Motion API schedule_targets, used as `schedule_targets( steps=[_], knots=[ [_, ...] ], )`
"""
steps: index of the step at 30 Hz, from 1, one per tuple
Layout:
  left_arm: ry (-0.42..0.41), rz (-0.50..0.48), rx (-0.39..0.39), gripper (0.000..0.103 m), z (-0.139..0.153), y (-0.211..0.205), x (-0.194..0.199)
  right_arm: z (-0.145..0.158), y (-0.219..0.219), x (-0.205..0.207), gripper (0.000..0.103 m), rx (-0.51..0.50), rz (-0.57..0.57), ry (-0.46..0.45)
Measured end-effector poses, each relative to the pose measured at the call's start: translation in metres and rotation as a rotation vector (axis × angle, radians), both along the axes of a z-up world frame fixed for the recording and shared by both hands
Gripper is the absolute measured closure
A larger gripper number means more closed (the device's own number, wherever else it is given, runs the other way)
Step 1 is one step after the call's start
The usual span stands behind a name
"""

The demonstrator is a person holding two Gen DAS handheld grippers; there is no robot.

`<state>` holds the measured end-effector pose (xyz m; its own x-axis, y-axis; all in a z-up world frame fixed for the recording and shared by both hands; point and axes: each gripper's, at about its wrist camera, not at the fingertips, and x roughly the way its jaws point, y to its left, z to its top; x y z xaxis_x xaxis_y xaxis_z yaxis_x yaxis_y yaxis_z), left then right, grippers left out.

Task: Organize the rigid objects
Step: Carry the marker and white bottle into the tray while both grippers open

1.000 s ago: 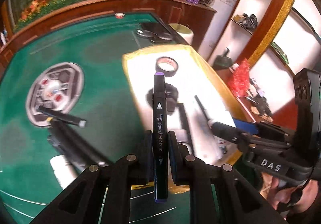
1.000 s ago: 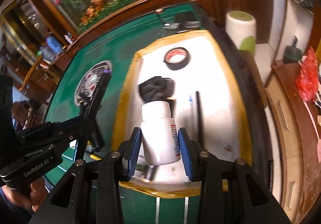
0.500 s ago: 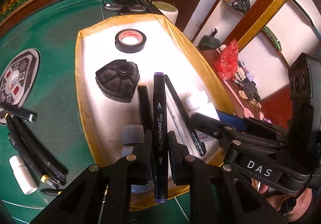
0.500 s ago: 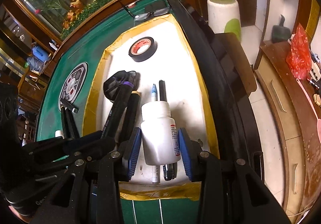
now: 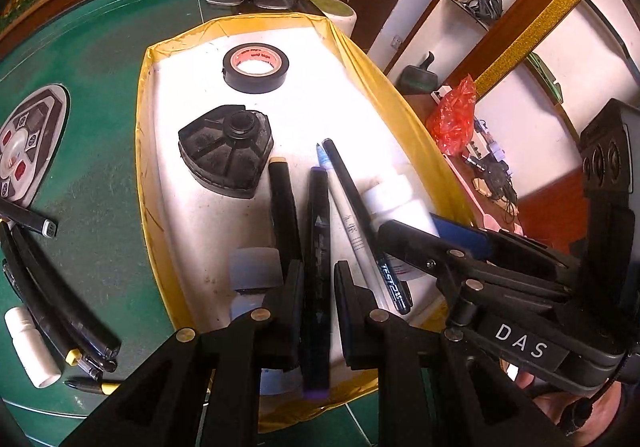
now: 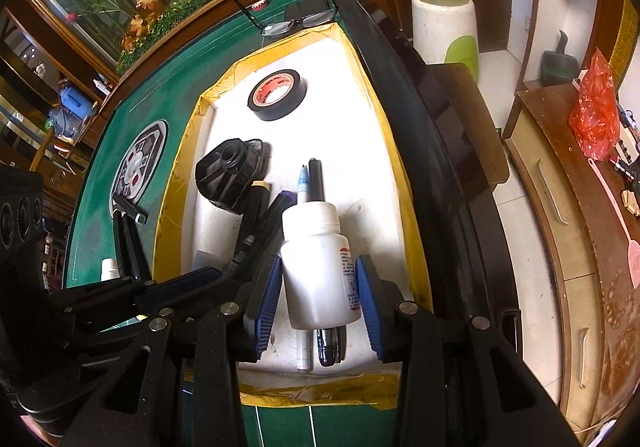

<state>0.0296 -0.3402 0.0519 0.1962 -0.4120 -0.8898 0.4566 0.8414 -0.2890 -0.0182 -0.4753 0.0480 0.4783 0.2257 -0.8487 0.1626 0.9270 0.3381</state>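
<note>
Over the yellow-rimmed tray (image 5: 146,135) on the green tabletop (image 5: 100,151), my left hand-held gripper (image 5: 316,299) pinches a black marker (image 5: 317,247) above the pens lying there. My right hand-held gripper (image 6: 316,287) clamps a white bottle (image 6: 316,267) just above two pens (image 6: 316,183), near the tape roll (image 6: 277,95).

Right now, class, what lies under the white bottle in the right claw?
Under the white bottle, two pens lie on the tray: a white pen with a blue tip and a black pen. Their middles are covered by the bottle.
</note>
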Motion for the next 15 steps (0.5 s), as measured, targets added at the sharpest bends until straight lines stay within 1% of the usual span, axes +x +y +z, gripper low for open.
schedule_targets(
  steps=[5,9,12,15],
  knots=[
    [0.007,-0.010,-0.003,0.087,0.001,0.000,-0.001,0.000,0.000,0.001,0.066,0.000,-0.005,0.007],
    [-0.005,-0.017,-0.010,0.087,0.006,0.004,-0.005,0.003,0.000,-0.002,0.065,-0.010,-0.011,-0.001],
    [-0.014,-0.013,-0.018,0.087,0.011,0.009,-0.006,0.006,-0.001,-0.004,0.058,-0.011,-0.022,-0.007],
    [-0.015,-0.005,-0.026,0.087,0.014,0.017,-0.007,0.010,0.000,-0.004,0.057,-0.018,-0.029,-0.017]
  ],
)
